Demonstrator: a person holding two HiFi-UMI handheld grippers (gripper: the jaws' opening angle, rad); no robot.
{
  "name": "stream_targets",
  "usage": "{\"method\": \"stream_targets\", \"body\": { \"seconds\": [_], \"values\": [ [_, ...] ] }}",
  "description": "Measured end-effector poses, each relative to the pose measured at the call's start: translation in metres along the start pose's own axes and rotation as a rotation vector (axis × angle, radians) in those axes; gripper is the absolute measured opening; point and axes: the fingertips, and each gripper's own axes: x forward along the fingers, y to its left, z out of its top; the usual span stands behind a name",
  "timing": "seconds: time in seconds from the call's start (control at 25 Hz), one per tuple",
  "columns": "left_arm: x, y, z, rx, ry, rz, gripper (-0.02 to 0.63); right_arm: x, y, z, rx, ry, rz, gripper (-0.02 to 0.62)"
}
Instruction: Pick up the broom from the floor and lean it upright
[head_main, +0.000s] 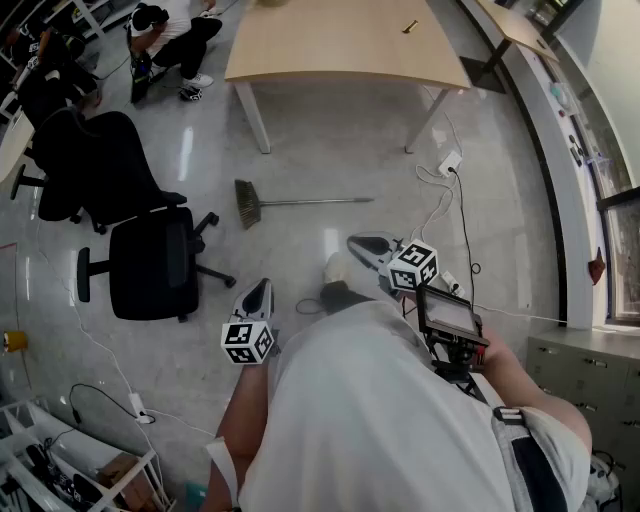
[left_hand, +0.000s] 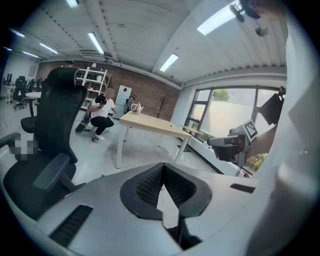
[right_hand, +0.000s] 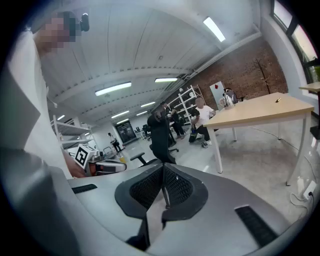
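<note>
— Started yet?
— Barely. Left gripper (head_main: 260, 287) and right gripper (head_main: 358, 243) both pressed together, pinching nothing. Broom (head_main: 300, 202) lying flat on floor (head_main: 330, 150) beyond, short of desk (head_main: 340, 40).
— Remaining?
— Everything, seemingly: reaching, gripping, lifting, leaning upright.

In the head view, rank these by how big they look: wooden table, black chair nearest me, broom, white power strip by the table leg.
1. wooden table
2. black chair
3. broom, about as long as the chair but far thinner
4. white power strip

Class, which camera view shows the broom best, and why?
The head view: the whole broom lies flat near the table, bristles at picture left. Neither gripper view shows it at all.
</note>
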Motion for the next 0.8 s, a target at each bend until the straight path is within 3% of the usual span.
{"method": "stream_targets", "body": {
  "seconds": [0.2,0.52,0.8],
  "values": [
    [0.050,0.006,0.045,0.032,0.001,0.005,0.008,0.029,-0.052,0.038,-0.005,-0.018,0.030,0.018],
    [0.116,0.027,0.104,0.118,0.109,-0.029,0.008,0.062,-0.129,0.084,0.056,-0.076,0.013,0.018],
    [0.181,0.008,0.157,0.245,0.149,-0.108,0.008,0.039,-0.179,0.112,0.107,-0.157,-0.045,0.018]
  ]
}}
